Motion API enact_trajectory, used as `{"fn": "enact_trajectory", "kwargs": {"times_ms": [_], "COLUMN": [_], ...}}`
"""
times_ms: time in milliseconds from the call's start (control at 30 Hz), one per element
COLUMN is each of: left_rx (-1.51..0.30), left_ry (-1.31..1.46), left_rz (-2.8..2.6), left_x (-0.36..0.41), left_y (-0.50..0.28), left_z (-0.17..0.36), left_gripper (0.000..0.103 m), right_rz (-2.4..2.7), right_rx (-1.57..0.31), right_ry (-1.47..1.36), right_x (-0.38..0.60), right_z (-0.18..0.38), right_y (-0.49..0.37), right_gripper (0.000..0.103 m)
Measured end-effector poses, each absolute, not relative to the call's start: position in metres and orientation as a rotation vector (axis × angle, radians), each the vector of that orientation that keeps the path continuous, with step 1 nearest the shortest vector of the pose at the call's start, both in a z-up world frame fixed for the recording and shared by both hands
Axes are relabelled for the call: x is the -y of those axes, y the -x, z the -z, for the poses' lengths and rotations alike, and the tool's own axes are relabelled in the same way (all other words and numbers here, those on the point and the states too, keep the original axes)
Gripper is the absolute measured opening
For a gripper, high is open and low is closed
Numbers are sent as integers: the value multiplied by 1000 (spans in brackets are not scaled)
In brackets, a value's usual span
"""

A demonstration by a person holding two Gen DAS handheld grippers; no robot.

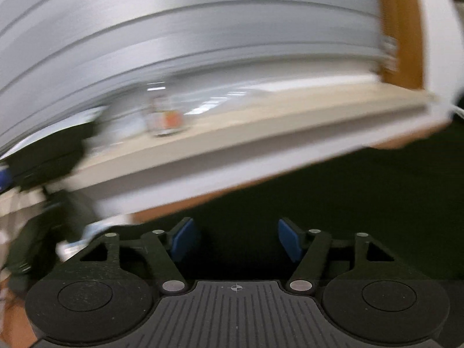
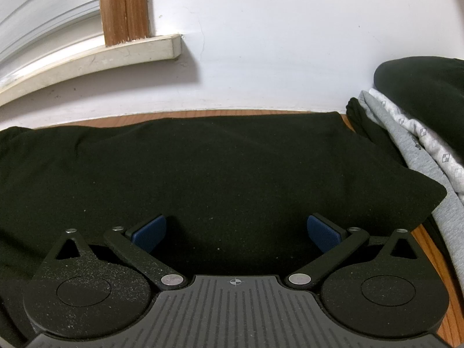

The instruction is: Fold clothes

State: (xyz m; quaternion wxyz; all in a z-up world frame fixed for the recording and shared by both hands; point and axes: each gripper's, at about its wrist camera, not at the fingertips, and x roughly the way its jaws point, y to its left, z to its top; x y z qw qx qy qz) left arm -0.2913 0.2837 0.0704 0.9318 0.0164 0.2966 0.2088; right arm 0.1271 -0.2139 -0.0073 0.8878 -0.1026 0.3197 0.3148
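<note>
A black garment (image 2: 220, 162) lies flat on a wooden table (image 2: 426, 240), folded into a broad rectangle that reaches the wall. My right gripper (image 2: 236, 232) hovers low over its near edge, open, with nothing between the blue pads (image 2: 149, 230). The left wrist view is heavily motion-blurred. There my left gripper (image 1: 235, 239) is open over the same black garment (image 1: 333, 203), its blue pads (image 1: 184, 239) apart and empty.
A stack of folded clothes (image 2: 420, 133), grey patterned pieces under a black one, sits at the right by the white wall (image 2: 275, 43). A cream window sill (image 2: 95, 58) with a wooden frame (image 2: 124, 5) juts out behind. A blurred glass jar (image 1: 165, 119) stands on the window sill (image 1: 261, 121).
</note>
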Motion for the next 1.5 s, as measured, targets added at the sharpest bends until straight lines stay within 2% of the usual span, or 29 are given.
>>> {"fn": "enact_trajectory", "kwargs": {"times_ms": [467,733,967,1067,1100,1167,1200,1233,1300,1367,1467,1500], "left_rx": [-616,-601,-581,-578,-577,-576,-576,-575,-574,-574,-575,-568], "left_ry": [-80,-75,-99,-108,-111,-116,-116,-115,-110,-108,-114,-113], "left_rz": [-109,21,162,201,214,237,243,252,287,313,317,301], "left_x": [-186,-131,-76,-55,-49,-35,-30,-26,-18,-14,-16,-22], "left_y": [188,160,143,138,137,134,134,134,136,143,159,168], "left_z": [-50,-48,-46,-44,-43,-42,-41,-40,-39,-37,-37,-39], "left_gripper": [72,72,73,73,71,61,43,32,27,26,29,33], "right_rz": [-678,-606,-525,-529,-538,-556,-565,-573,-580,-570,-556,-548], "right_rx": [-651,-581,-532,-499,-502,-513,-518,-525,-535,-542,-563,-566], "right_ry": [209,217,201,192,192,196,201,208,223,240,240,235], "right_x": [226,323,399,411,410,406,403,399,393,389,391,392], "right_z": [4,-19,-17,-13,-12,-11,-10,-9,-7,-4,2,5], "right_y": [-123,-84,-50,-39,-39,-41,-42,-43,-45,-47,-50,-50], "right_gripper": [103,103,103,99,94,87,82,80,77,77,77,78]}}
